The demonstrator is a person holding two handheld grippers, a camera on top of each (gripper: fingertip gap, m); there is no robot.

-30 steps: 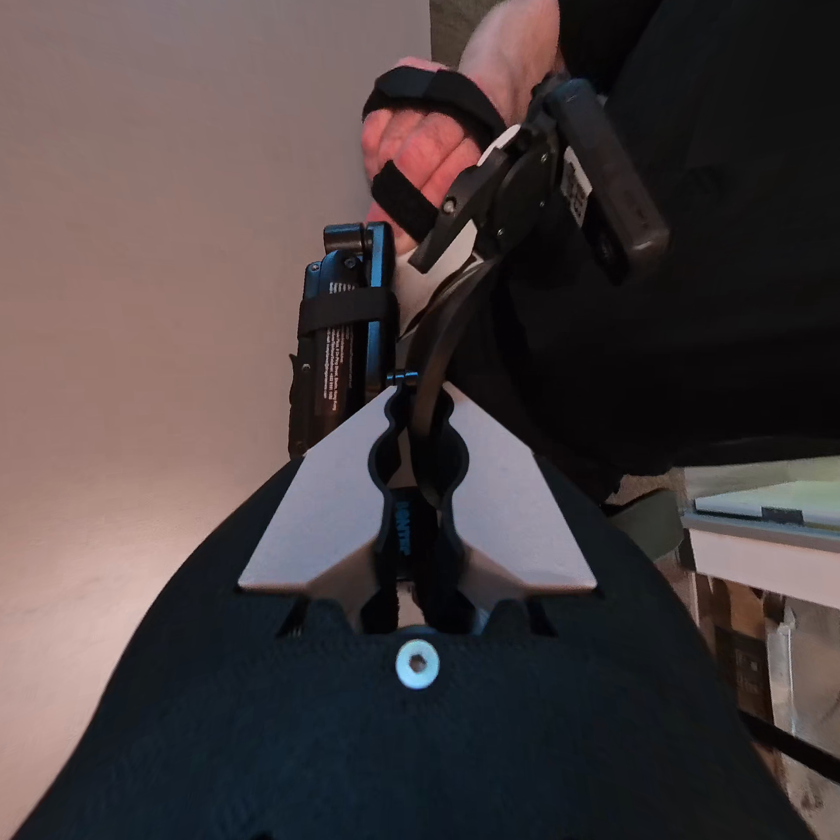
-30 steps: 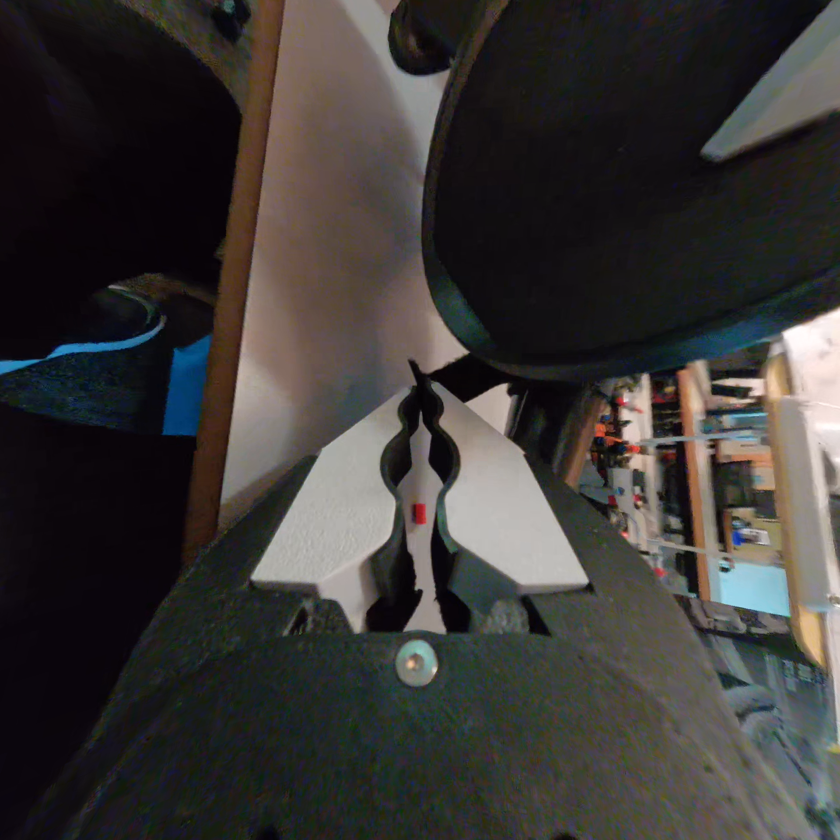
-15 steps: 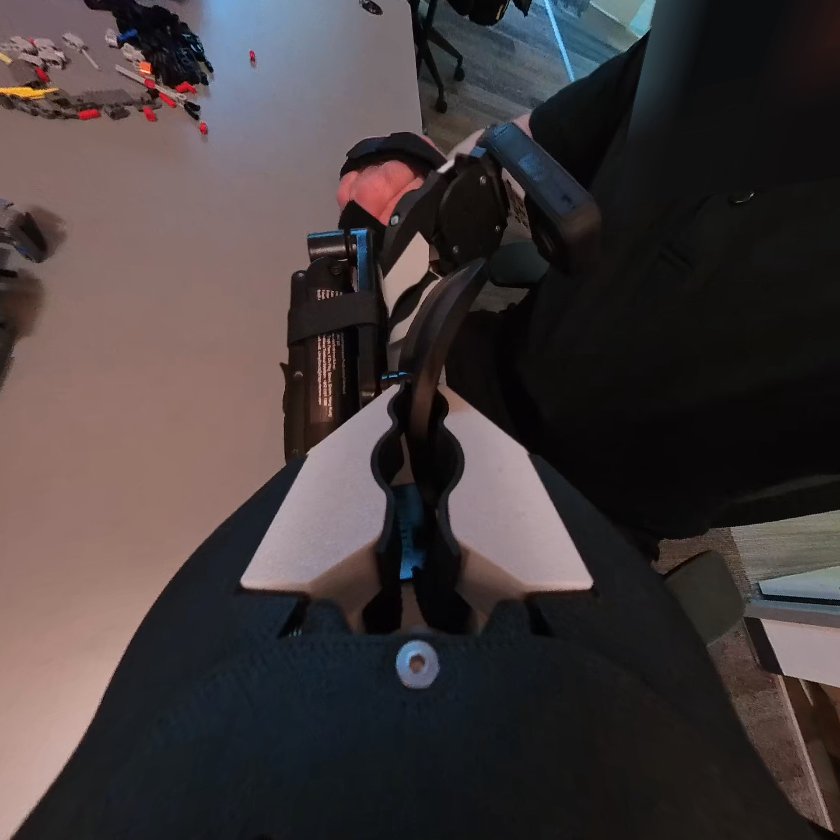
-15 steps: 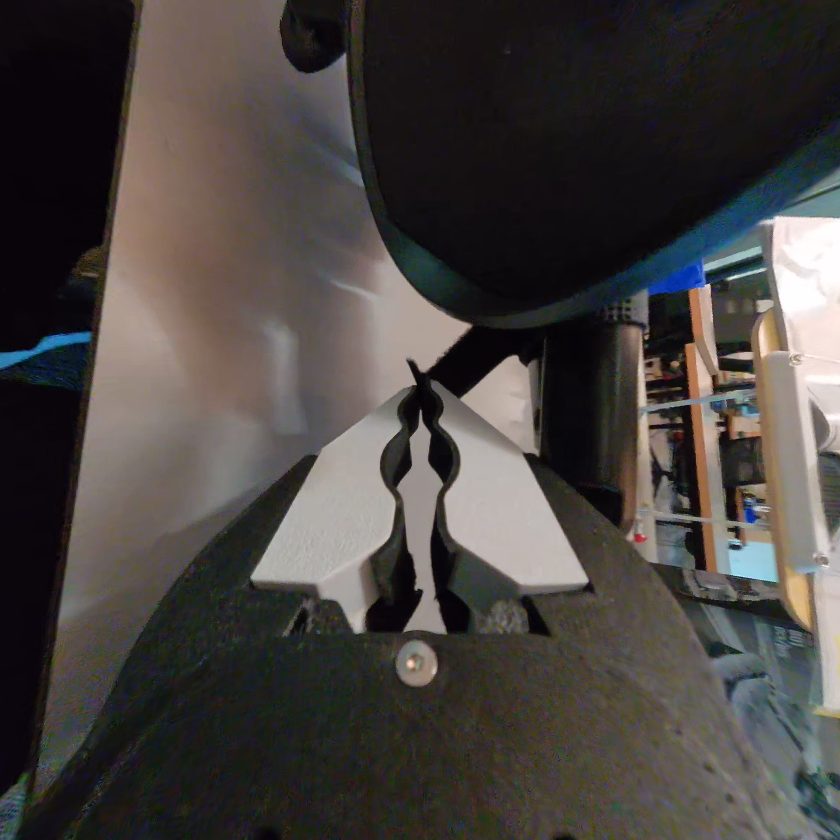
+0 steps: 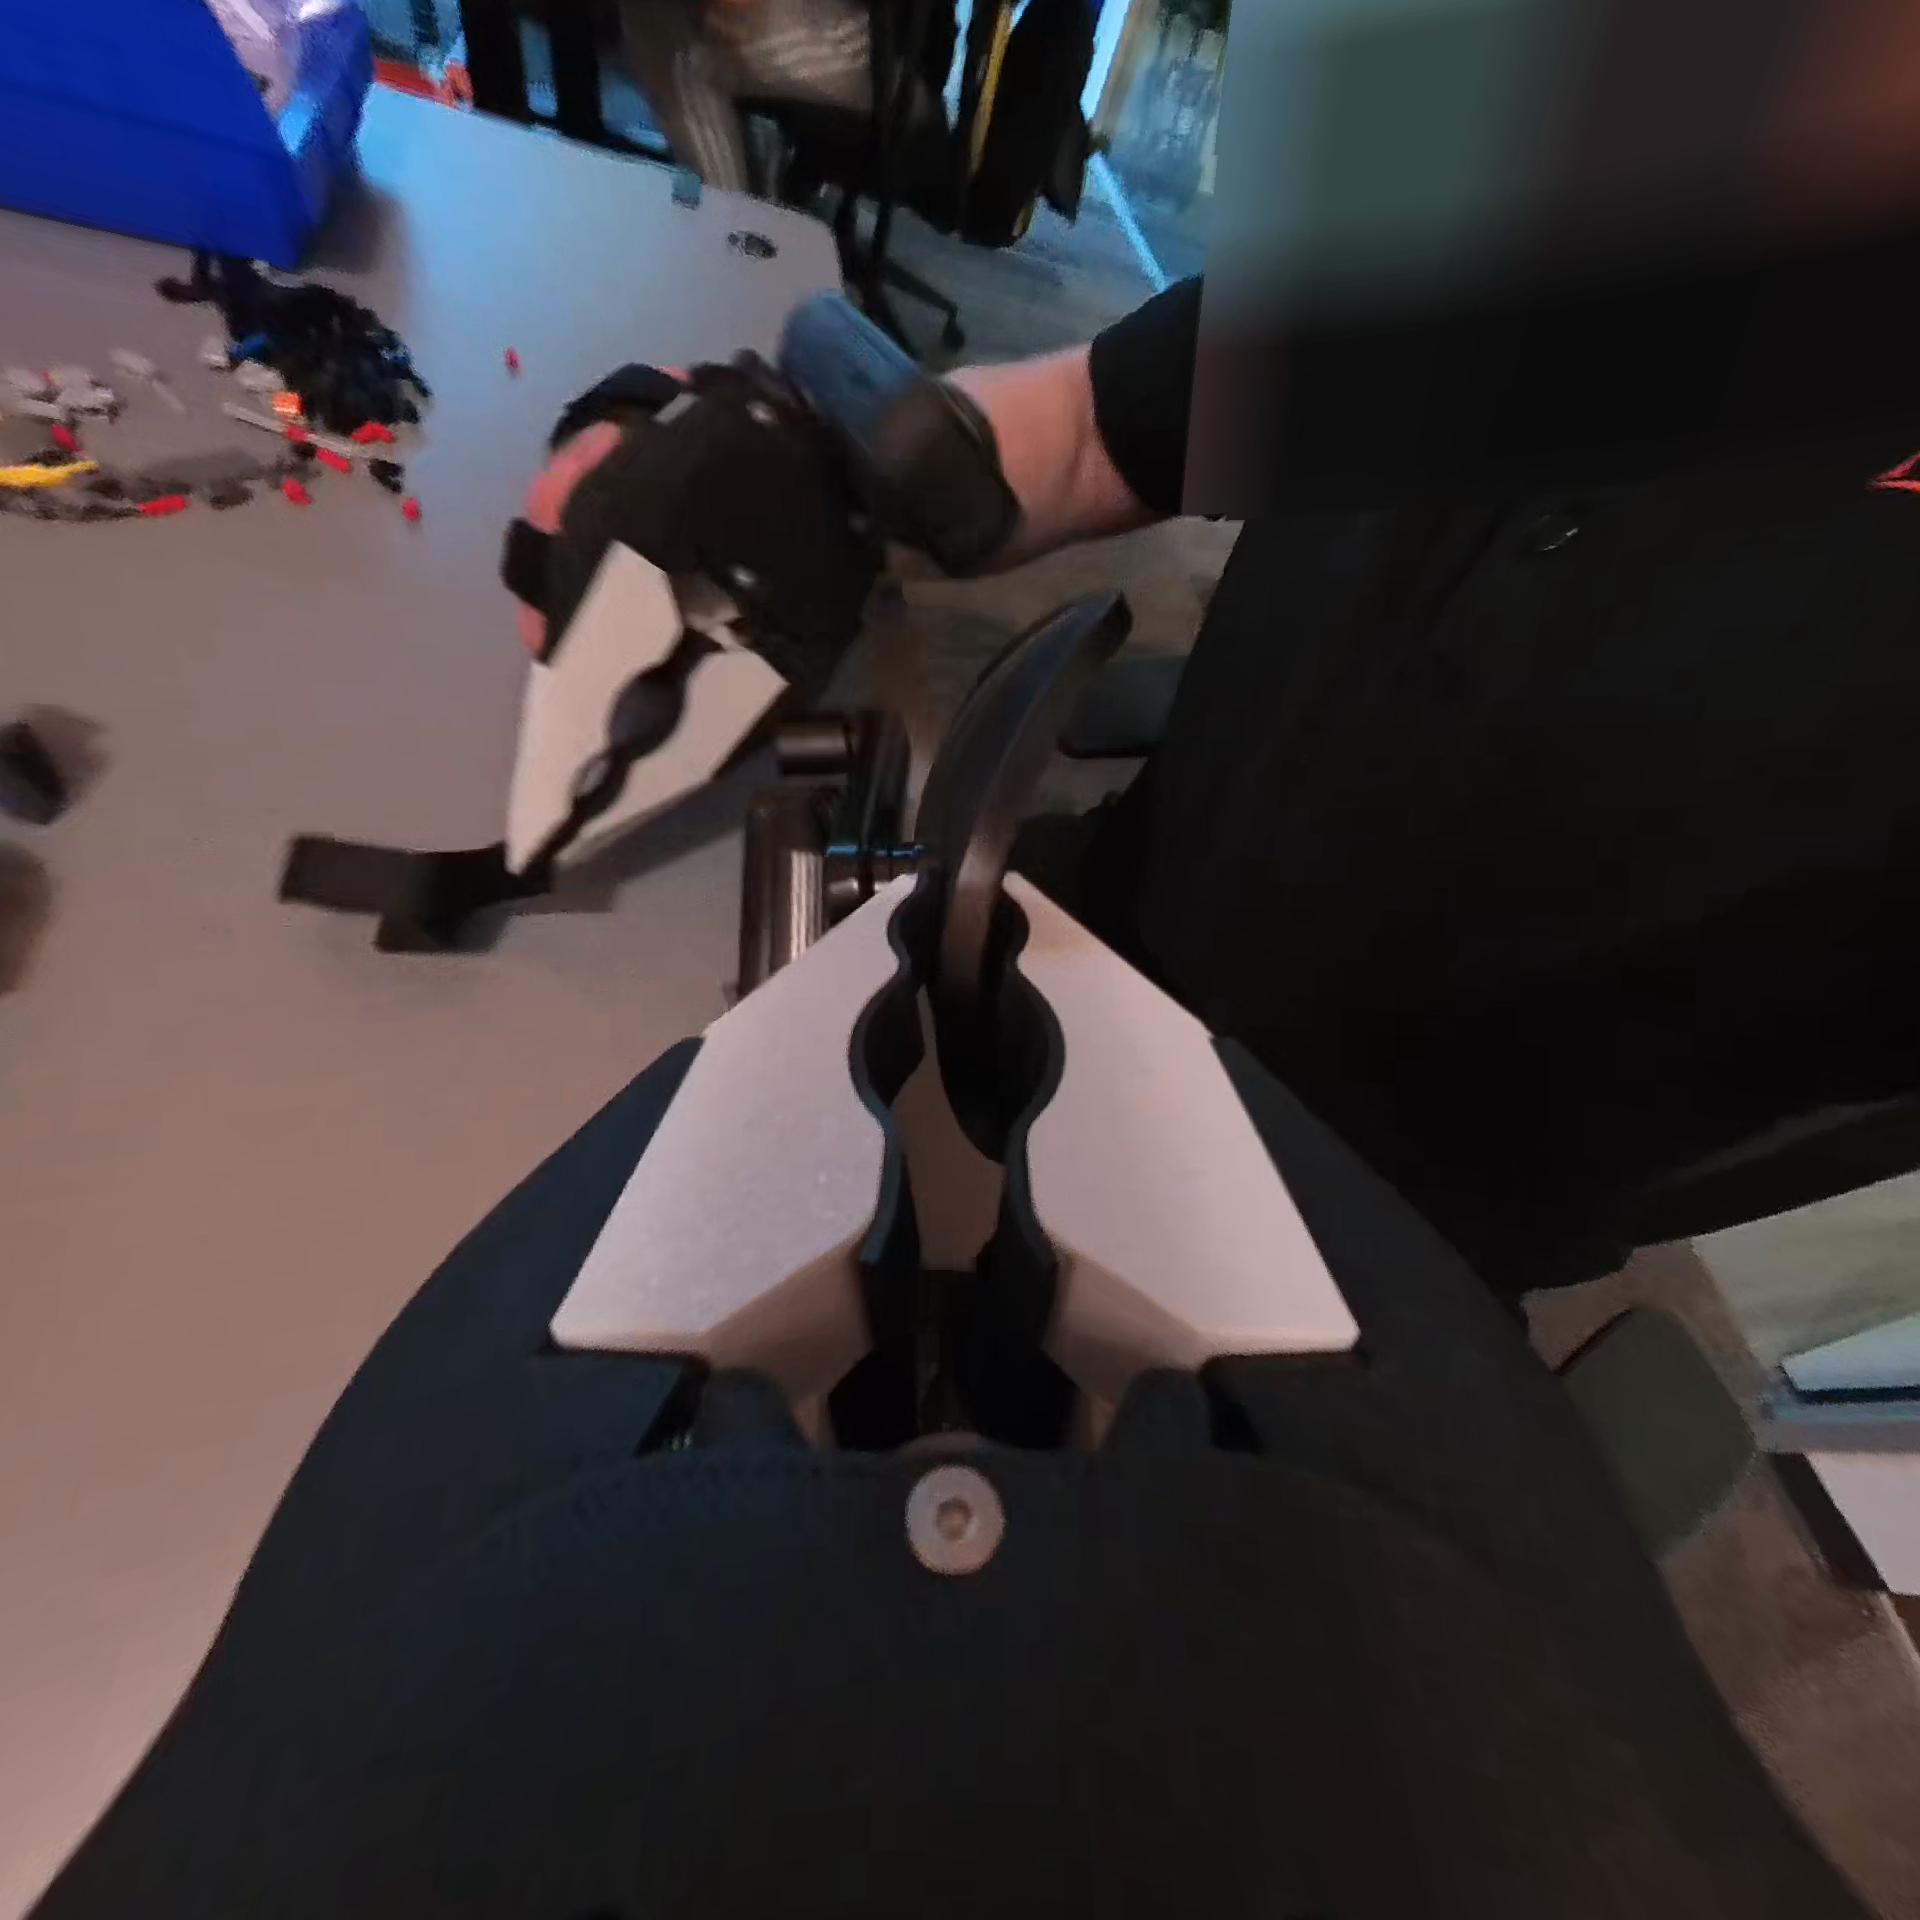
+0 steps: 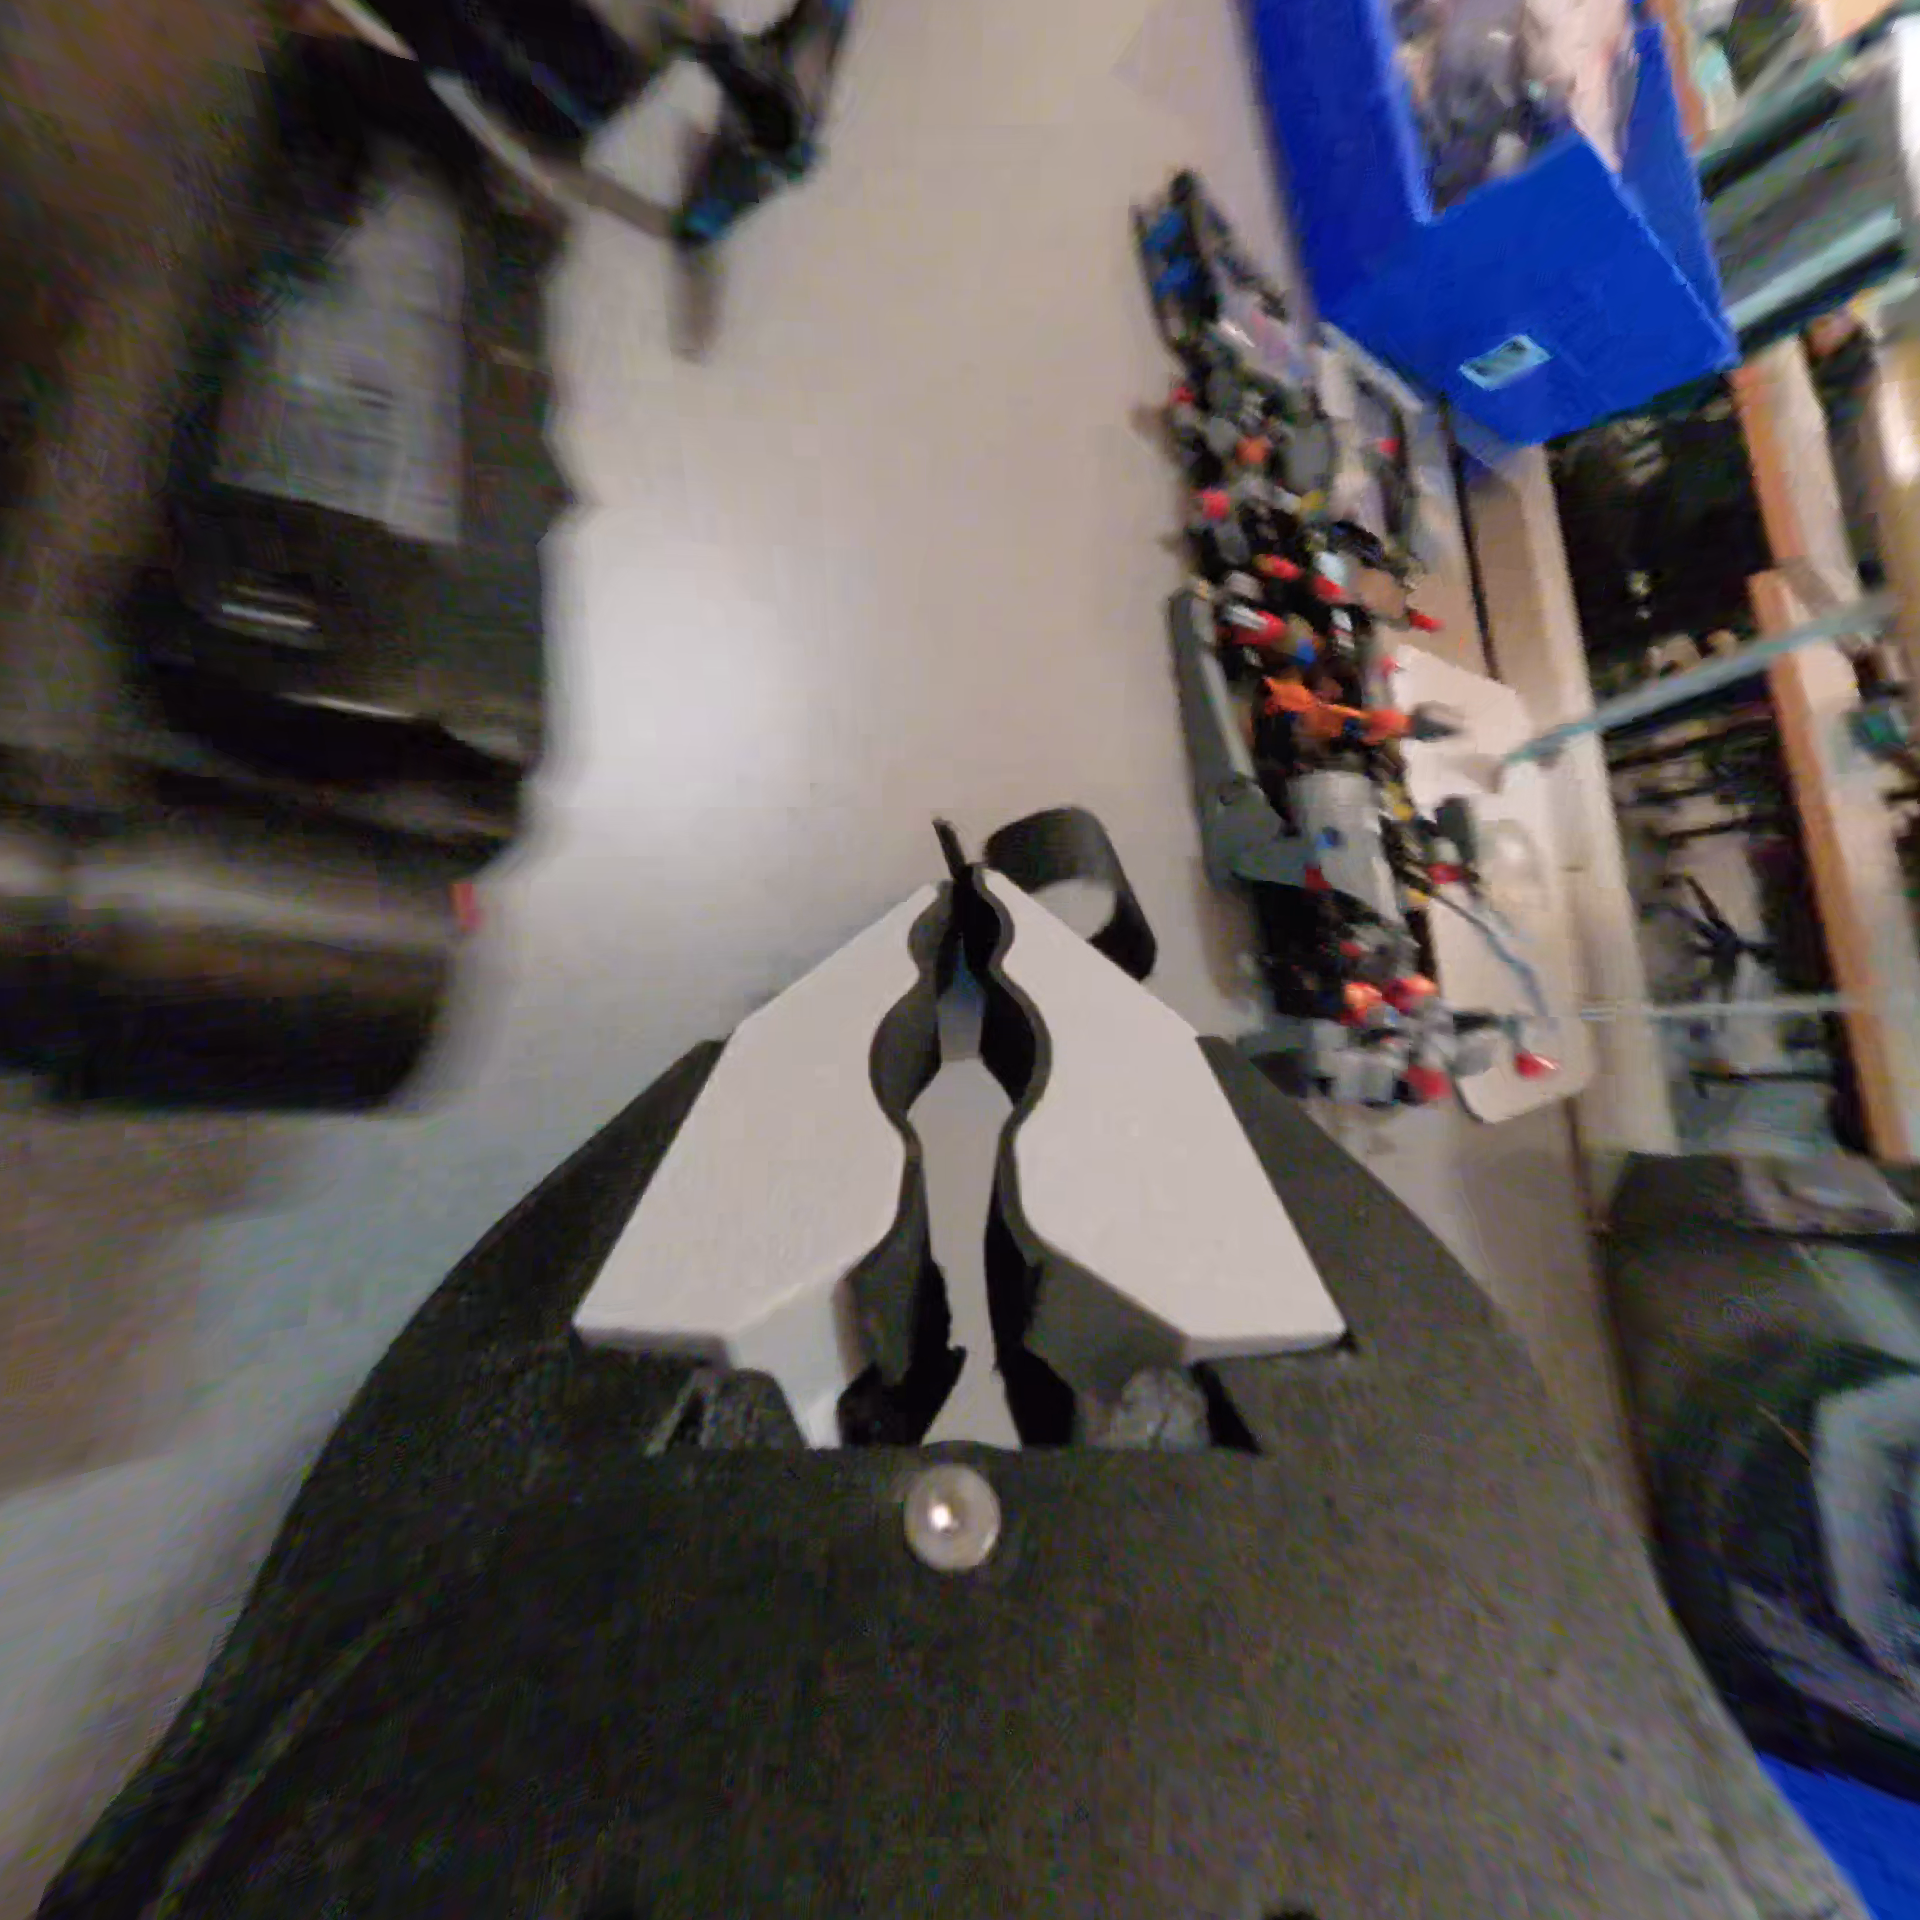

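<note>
Left tool (image 5: 956,914) closed on curved black lever (image 5: 1023,727). Right tool (image 6: 961,894) pinched on thin black strip (image 6: 951,847), black loop (image 6: 1070,862) touching grey table (image 6: 831,520). Labels blurred, unreadable. Only right view shows toy parts (image 6: 1309,727), blue bin (image 6: 1507,260).

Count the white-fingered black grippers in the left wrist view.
2: the left gripper nearest, shut on a curved black lever; the right gripper beyond, over the grey table.
</note>
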